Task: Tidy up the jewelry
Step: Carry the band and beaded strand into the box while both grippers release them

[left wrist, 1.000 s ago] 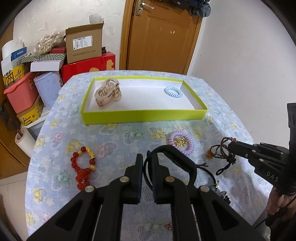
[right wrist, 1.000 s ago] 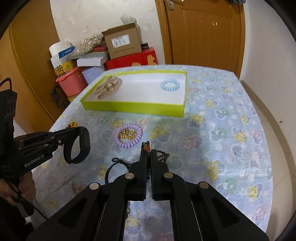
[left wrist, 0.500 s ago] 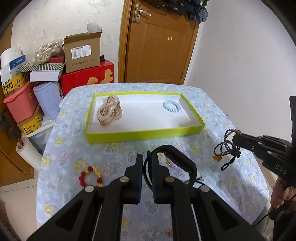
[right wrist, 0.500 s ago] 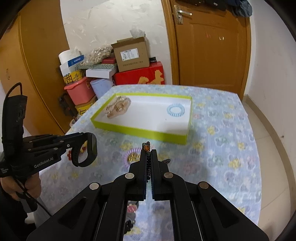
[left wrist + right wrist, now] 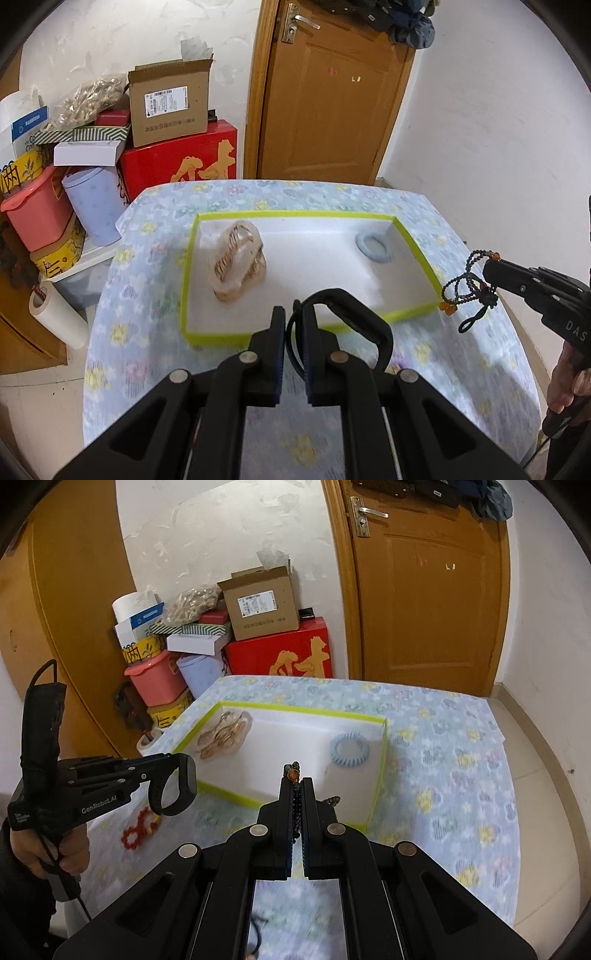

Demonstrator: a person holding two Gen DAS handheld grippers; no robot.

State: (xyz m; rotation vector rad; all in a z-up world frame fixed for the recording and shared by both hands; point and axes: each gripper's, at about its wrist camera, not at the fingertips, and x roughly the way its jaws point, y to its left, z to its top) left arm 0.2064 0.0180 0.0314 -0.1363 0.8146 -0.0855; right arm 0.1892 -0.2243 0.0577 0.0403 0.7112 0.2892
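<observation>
- Two tongs are in view, one in each of the person's hands. The left tongs (image 5: 293,325) are clenched on one black wristband (image 5: 354,314), whose loop arcs to the right of the jaws, above the near rim of the tray.
- The right tongs (image 5: 297,794) are clenched on one dark beaded bracelet (image 5: 467,282) with orange beads; its loops hang off the tips over the tray's right near corner.
- One red and gold bead bracelet (image 5: 141,828) lies on the bench (image 5: 461,369), on the flowered blue cloth, near side of the tray, below the left tongs in the right wrist view.
- One shallow tray (image 5: 186,295) with lime-green walls and a white floor sits mid-bench. It holds two things, well apart: one beige hair claw clip (image 5: 240,267) on the left, one pale blue spiral hair tie (image 5: 373,248) at the far right.
- Beyond the bench: one cardboard box (image 5: 170,101) on one red box (image 5: 177,162), one pink tub (image 5: 35,212), one pale blue canister (image 5: 92,206), and one wooden door (image 5: 332,92).
</observation>
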